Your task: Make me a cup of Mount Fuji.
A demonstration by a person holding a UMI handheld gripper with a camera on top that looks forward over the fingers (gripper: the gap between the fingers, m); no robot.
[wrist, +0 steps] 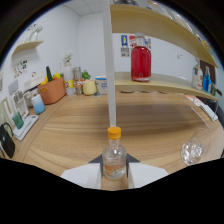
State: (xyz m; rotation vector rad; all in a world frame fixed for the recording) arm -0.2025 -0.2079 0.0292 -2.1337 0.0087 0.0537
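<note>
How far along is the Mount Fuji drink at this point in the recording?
Early. Nothing looks mixed yet: the clear glass on the wooden counter holds what looks like ice only. In hand: the gripper is closed on a small bottle with an orange cap, still capped. Left: uncapping, pouring and adding the rest; the red jar sits untouched on the shelf.

I had the gripper clamped on a small orange-capped bottle | clear glass right of fingers | red jar far beyond on shelf
</note>
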